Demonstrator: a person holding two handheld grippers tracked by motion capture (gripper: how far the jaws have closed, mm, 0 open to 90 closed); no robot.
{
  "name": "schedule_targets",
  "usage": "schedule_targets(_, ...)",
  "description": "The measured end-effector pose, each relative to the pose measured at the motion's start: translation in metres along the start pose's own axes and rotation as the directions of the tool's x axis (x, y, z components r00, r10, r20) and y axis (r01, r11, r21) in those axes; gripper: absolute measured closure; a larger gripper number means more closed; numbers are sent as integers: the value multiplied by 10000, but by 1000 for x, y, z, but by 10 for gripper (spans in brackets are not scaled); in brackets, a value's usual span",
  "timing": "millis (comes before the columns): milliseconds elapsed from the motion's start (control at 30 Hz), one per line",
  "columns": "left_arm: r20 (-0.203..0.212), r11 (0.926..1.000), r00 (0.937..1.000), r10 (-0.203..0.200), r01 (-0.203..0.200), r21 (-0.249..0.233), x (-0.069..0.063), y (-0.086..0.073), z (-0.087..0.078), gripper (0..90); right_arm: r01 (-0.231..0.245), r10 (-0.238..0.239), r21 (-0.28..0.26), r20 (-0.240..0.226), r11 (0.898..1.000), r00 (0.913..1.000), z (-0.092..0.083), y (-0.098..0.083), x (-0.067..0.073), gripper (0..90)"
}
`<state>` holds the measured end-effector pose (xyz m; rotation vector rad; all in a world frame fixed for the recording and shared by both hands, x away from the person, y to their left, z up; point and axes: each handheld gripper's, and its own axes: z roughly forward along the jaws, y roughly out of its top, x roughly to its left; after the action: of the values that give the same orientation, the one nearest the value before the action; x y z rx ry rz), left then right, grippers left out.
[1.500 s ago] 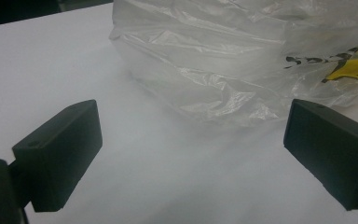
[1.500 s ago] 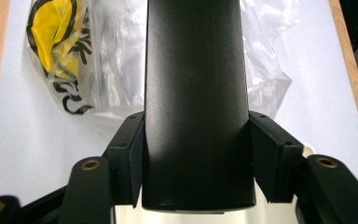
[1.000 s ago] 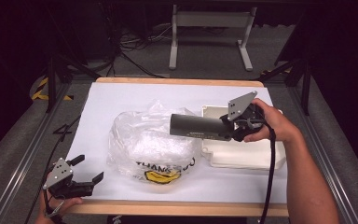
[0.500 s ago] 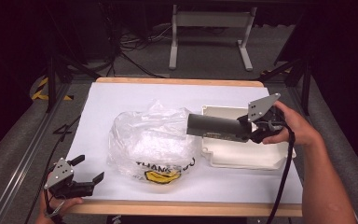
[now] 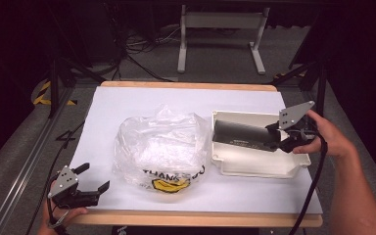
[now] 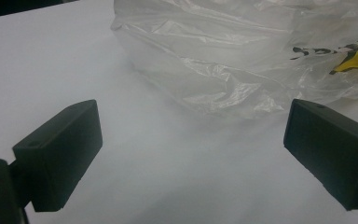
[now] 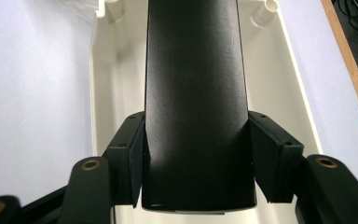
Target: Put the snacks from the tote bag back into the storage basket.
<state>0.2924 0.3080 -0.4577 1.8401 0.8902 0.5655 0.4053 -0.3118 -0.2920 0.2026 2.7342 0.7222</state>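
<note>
While the dark grey block [image 5: 244,135] hangs lengthwise over the open cream plastic tray [image 5: 254,167], the right gripper [image 5: 280,139] has it clamped at one end, both pads flat on its long sides. In the right gripper view the block [image 7: 196,98] runs straight up the middle of the tray [image 7: 106,116], tray walls showing on both sides, so alignment looks good. Whether the block's underside touches the tray floor cannot be told.

Step in hand, as I read it: setting the block down inside the tray. To do it well, keep the block parallel to the long walls and level, so the far end does not catch on the end wall, and lower it until it rests before spreading the jaws. The tray is light and may slide if nudged sideways.

Just beside the tray lies a crumpled clear plastic bag [image 5: 162,149] with yellow and black print, on the white table cover [image 5: 103,105].

Left gripper [image 5: 94,185] sits at the near left corner, jaws wide apart with nothing between them, pointed toward the bag [image 6: 242,60] but apart from it.
</note>
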Motion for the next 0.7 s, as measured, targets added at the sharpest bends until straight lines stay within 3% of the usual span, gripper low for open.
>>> schedule_targets(367, 24, 10000, 10000, -1, 1, 15, -1, 1, 1, 51, -218, 218, 568, 9, 9981, 9998, -3, -20, -4, 432)
schedule_targets(700, 68, 9999, 10000, -14, 13, 112, -2, 2, 2, 51, -418, 452, 787, -416, 9960, 9981, 17, -33, -11, 432)
